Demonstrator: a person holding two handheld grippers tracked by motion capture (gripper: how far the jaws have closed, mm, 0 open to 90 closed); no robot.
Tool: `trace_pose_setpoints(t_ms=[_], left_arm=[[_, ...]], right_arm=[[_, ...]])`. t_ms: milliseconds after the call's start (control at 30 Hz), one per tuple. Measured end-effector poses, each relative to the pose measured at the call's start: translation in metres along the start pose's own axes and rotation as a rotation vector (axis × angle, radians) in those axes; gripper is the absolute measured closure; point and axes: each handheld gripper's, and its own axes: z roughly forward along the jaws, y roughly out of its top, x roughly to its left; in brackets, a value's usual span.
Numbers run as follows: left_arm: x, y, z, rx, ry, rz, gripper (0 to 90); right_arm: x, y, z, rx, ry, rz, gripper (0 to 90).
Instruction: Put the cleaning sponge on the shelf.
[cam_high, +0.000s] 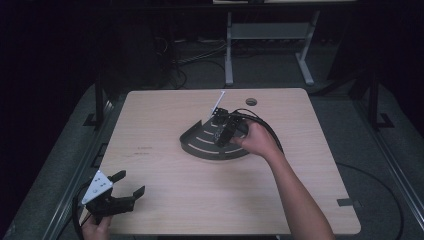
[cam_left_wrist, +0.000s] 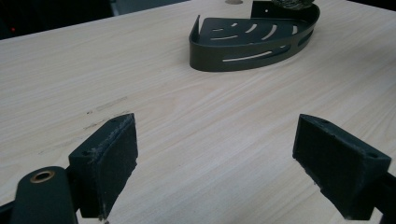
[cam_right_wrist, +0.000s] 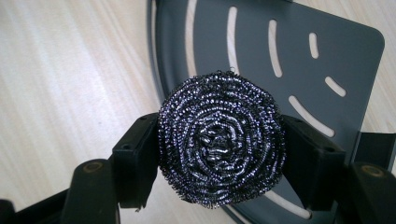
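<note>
Scourer (cam_right_wrist: 221, 137), steel-wool type, sits clenched between the pads of your R gripper (cam_right_wrist: 219, 154), hanging over the dark slotted corner basket (cam_right_wrist: 355, 51) mid-table. From the high view your R gripper (cam_high: 226, 131) is above the basket's (cam_high: 192, 142) floor, hand (cam_high: 256, 141) just behind it. L gripper (cam_left_wrist: 215, 163) is released, jaws wide apart w/ nothing between, parked low over bare table (cam_left_wrist: 187, 116) near your edge; same in high view, L gripper (cam_high: 122, 192) well apart from the basket.

Step in hand, as I read it: placing scourer into basket. Carry looks about done, drop not yet made. Next move calls for you to lower until the scourer is inside the wall, nearer the slotted floor than the curved rim, then let go; wool may snag on pads, so open fully & lift straight

Hard to make out: scourer itself in high view, lost under gripper body. White upright bit (cam_high: 218, 104) at basket's back corner – can't tell what it is. Basket's far side cut off in L gripper view
</note>
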Motion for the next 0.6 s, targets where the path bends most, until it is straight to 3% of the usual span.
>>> trace_pose_setpoints(t_ms=[600], left_arm=[[0.000,0.000,0.000,-0.001,-0.006,-0.002,13.2]], right_arm=[[-0.019,0.005,0.031,0.021,0.000,0.079,32.2]])
